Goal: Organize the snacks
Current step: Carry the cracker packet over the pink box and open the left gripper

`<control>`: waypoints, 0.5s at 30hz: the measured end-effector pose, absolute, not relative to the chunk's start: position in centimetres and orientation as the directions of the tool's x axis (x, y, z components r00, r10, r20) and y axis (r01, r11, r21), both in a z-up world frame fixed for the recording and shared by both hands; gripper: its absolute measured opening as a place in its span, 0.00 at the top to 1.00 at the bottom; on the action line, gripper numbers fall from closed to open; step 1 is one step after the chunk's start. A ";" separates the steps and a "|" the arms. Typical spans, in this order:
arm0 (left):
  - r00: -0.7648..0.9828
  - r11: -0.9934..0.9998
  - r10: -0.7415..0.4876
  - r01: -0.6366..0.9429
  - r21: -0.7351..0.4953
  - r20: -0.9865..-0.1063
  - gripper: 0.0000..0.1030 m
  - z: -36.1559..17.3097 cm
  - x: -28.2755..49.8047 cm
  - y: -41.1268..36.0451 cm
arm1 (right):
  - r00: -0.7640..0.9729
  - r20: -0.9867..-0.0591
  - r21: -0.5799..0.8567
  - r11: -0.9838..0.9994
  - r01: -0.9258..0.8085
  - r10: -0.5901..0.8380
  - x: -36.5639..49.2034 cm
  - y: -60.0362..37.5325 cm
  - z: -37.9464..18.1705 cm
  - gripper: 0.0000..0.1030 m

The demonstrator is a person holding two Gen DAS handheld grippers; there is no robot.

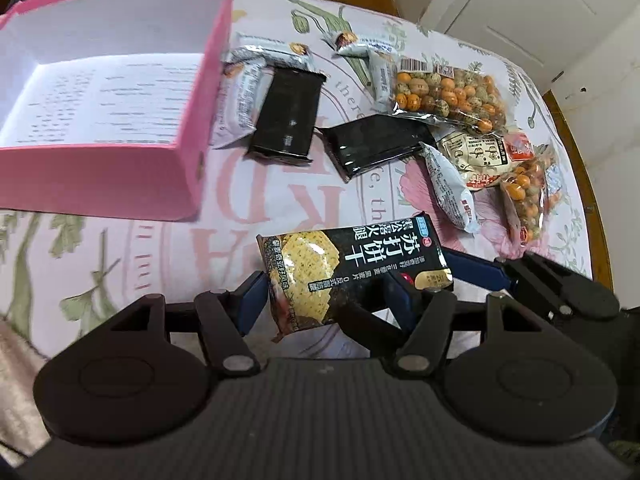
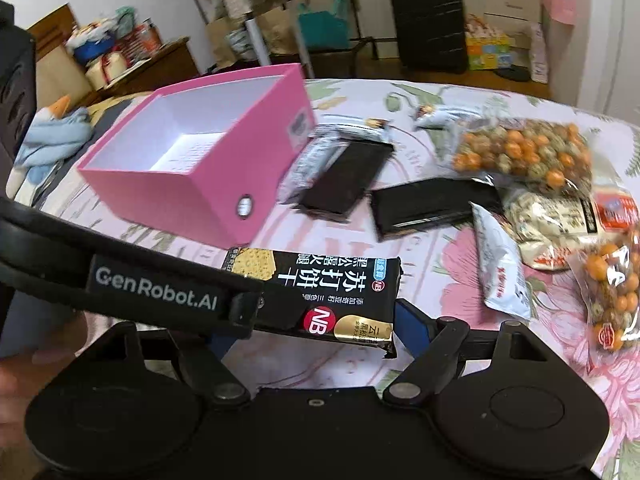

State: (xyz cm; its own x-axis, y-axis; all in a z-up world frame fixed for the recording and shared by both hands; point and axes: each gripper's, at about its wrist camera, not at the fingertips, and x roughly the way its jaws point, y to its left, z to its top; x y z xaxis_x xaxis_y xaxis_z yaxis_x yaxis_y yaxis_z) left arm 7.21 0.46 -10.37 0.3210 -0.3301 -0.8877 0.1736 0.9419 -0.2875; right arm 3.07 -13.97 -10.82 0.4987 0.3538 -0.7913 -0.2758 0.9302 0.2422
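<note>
A black soda-cracker pack (image 1: 348, 276) lies between the blue pads of my left gripper (image 1: 324, 300), which is shut on it above the cloth. My right gripper (image 2: 316, 328) grips the same pack (image 2: 336, 292) at its other end. The left gripper's arm (image 2: 132, 284) crosses the right wrist view. An open pink box (image 1: 120, 168) with a white inside stands to the left; it also shows in the right wrist view (image 2: 224, 184).
Loose snacks lie on the floral cloth: two black packs (image 1: 286, 116) (image 1: 372, 146), white packs (image 1: 450, 188), two bags of orange and green coated nuts (image 1: 448, 94) (image 1: 526, 196). The table's edge runs at the right (image 1: 580, 184). A suitcase (image 2: 432, 20) stands behind.
</note>
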 end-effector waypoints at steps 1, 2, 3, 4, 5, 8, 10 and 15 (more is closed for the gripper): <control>0.322 0.944 -0.325 0.172 -0.283 -0.889 0.40 -10.0 7.0 0.8 | 0.491 -0.794 0.240 0.926 -0.290 0.360 3.0 -13.6 -10.4 0.18; 0.325 0.945 -0.321 0.171 -0.278 -0.889 0.40 -9.7 6.8 1.2 | 0.483 -0.797 0.235 0.923 -0.306 0.363 2.9 -13.2 -10.0 0.18; 0.328 0.947 -0.317 0.167 -0.276 -0.890 0.40 -9.4 6.6 1.6 | 0.479 -0.798 0.226 0.919 -0.323 0.365 2.8 -12.7 -9.6 0.18; 0.331 0.948 -0.314 0.164 -0.273 -0.890 0.40 -9.0 6.5 2.1 | 0.477 -0.798 0.221 0.915 -0.338 0.368 2.7 -12.3 -9.2 0.18; 0.336 0.949 -0.310 0.163 -0.270 -0.889 0.40 -8.7 6.4 2.4 | 0.476 -0.797 0.214 0.911 -0.353 0.372 2.6 -11.8 -8.7 0.18; 0.354 0.951 -0.307 0.153 -0.269 -0.884 0.40 -7.8 6.2 3.9 | 0.474 -0.792 0.203 0.898 -0.391 0.385 2.6 -10.7 -7.6 0.18; 0.363 0.951 -0.308 0.145 -0.273 -0.879 0.40 -7.1 6.2 4.9 | 0.469 -0.789 0.201 0.888 -0.414 0.397 2.8 -10.0 -7.0 0.18; 0.388 0.953 -0.302 0.128 -0.274 -0.871 0.40 -5.5 6.8 7.6 | 0.458 -0.770 0.226 0.861 -0.456 0.445 3.7 -8.5 -5.7 0.18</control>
